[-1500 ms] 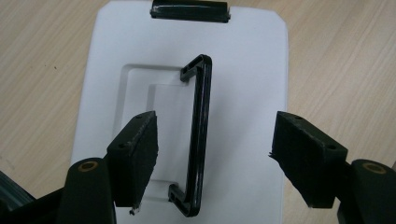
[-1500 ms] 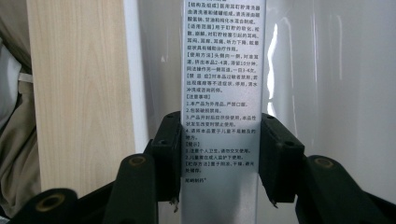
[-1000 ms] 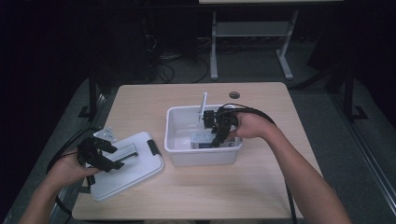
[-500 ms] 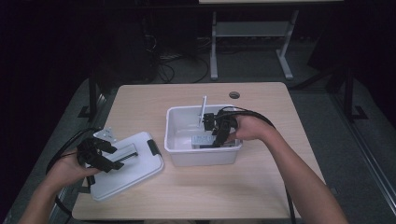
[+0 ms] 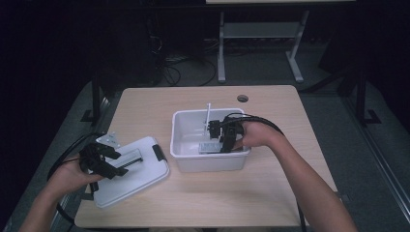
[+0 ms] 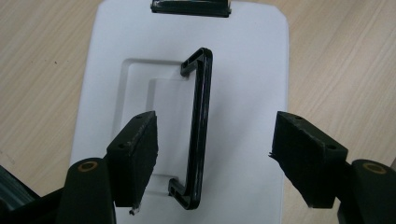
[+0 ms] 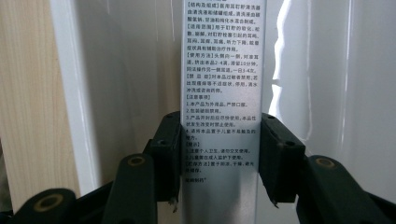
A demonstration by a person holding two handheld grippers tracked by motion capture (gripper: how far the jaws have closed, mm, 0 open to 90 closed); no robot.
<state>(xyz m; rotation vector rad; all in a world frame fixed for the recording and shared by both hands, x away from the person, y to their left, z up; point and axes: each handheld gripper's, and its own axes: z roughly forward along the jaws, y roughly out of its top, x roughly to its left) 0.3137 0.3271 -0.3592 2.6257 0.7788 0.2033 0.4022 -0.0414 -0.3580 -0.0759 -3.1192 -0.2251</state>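
Printed box [image 7: 219, 93] lies inside white bin [image 5: 186, 145], clamped by right gripper [image 7: 219, 158]; box top & bottom cut off in right gripper view. Left gripper [image 6: 215, 158] wide, over bin lid [image 6: 261, 56] w/ black handle [image 6: 198, 130] on counter [image 5: 270, 193].

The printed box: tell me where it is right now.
In the high view the printed box lies inside the white bin at mid-table; the right gripper is shut on it, shown close up in the right gripper view.
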